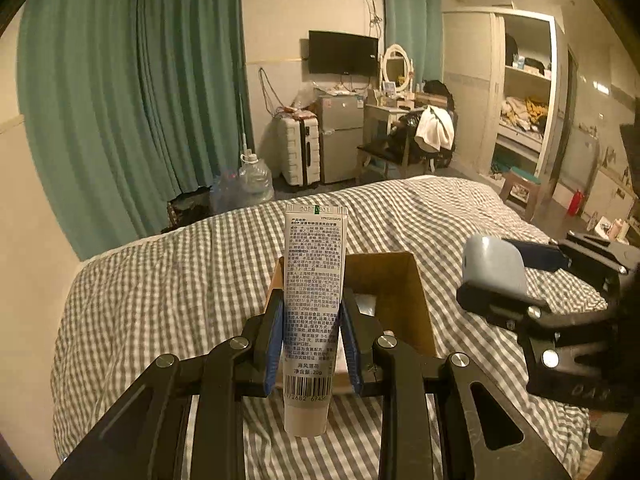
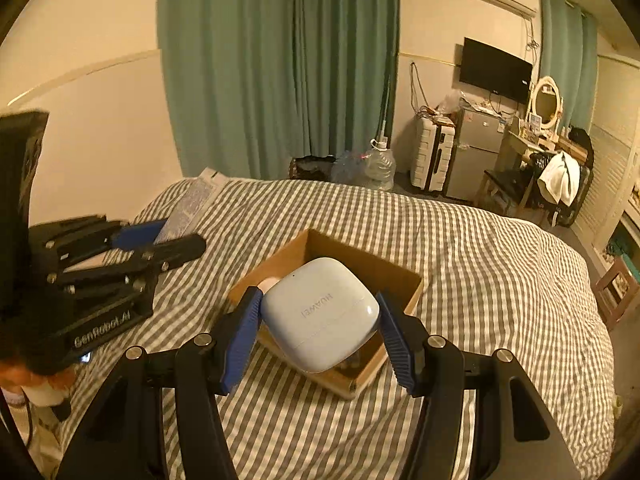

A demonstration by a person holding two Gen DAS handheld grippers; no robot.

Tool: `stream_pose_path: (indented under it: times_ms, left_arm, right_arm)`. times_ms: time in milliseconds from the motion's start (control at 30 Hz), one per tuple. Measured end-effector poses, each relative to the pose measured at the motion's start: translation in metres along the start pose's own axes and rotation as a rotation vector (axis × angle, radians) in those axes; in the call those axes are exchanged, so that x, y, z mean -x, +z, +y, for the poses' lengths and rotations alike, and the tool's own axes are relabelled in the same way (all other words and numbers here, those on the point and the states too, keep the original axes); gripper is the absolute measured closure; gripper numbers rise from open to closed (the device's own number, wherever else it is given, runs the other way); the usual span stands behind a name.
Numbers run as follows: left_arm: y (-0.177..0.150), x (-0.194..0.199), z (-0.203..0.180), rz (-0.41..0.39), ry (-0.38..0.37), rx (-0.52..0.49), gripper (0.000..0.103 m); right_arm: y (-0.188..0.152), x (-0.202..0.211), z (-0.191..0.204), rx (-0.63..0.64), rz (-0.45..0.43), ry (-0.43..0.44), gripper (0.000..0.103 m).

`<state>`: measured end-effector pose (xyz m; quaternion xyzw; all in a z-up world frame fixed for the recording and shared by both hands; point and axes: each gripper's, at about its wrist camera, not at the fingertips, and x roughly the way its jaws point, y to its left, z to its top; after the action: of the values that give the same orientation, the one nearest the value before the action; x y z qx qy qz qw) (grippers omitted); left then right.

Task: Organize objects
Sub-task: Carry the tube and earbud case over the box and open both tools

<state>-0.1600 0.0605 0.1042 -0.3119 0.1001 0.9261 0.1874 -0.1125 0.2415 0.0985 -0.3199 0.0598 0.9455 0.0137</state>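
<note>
Currently both grippers are hanging over a checked bed (image 1: pixel 160 300), each carrying something toward an open cardboard box (image 2: pixel 384 276) near the bed's middle.

The left gripper (image 1: pixel 312 344) is clamping a small tube (image 1: pixel 314 320) upright between its blue pads (image 1: pixel 273 344), jaws drawn in narrow on the tube's lower body, with the crimped end pointing up and the cap end hanging below. The tube is looking light and soft-walled, so a hard squeeze is likely denting it or pushing paste toward the cap; holding low, near the stiffer shoulder, seems wisest. It is sitting just on the near side of the box's left wall.

The right gripper (image 2: pixel 320 320) is pinching a pale blue earbud case (image 2: pixel 320 314) across its width, jaws fairly wide, one pad on each side. The case is looking rigid, smooth and rounded, so it may slip; gripping across the flatter sides is probably safest. It is hovering above the box's near half, over something pinkish (image 2: pixel 270 283) already inside.
</note>
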Motion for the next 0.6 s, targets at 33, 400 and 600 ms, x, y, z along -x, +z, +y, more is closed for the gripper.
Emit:
stream_pose_path:
  times_ms: [33,400,600]
  left_arm:
    - [0.002,-0.006,-0.001,0.005,-0.004,0.0,0.076]
    - [0.011,-0.138,-0.005,0.127,-0.073,0.028,0.076]
    - [-0.01,-0.188,-0.01,0.207,-0.093,0.024,0.076]
  right_arm:
    - [0.005,-0.009,-0.006,-0.007,0.0,-0.004,0.045]
    - [0.028,-0.123,-0.066,-0.08,0.067,-0.035,0.045]
    - [0.014,-0.18,-0.083,-0.095,0.129,-0.041,0.045]
